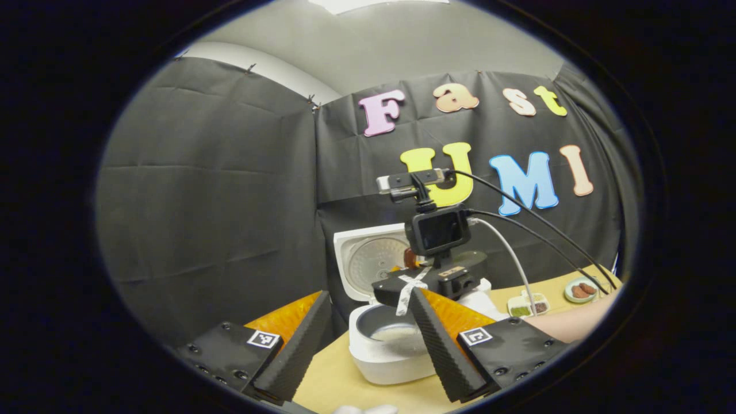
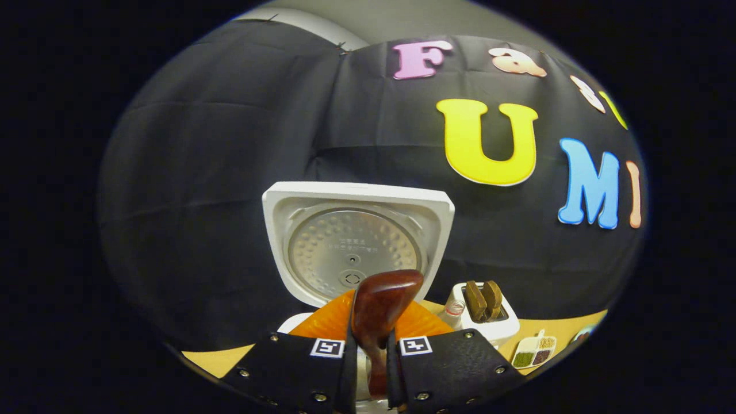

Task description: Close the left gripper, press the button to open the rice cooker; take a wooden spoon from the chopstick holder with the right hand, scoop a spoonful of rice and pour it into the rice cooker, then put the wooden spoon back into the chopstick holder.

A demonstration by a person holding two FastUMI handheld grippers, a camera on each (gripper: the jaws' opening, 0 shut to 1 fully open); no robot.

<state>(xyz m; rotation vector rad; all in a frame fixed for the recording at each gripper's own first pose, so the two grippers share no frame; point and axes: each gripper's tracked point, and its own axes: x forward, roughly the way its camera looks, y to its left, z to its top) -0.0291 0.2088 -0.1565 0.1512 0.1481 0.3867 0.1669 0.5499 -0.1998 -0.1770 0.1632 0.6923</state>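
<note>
While clenched on the handle of the wooden spoon, hovering right over the open rice cooker: right gripper, jaws tight on either side of the handle, spoon bowl upright in front of the raised lid. Seen from the left gripper view, a pale layer of rice inside the pot. Left gripper held back near the counter, jaws spread wide, grasping nothing.

Probably at the pouring step, or just past it; cannot tell whether any grains are left in the spoon bowl.

Next, judging from the task: lift clear of the pot, swing right toward the chopstick holder beside the cooker, line the spoon up above the slot next to the utensils standing there, lower it in, then release. Worth minding the lid edge on the way across.
</note>
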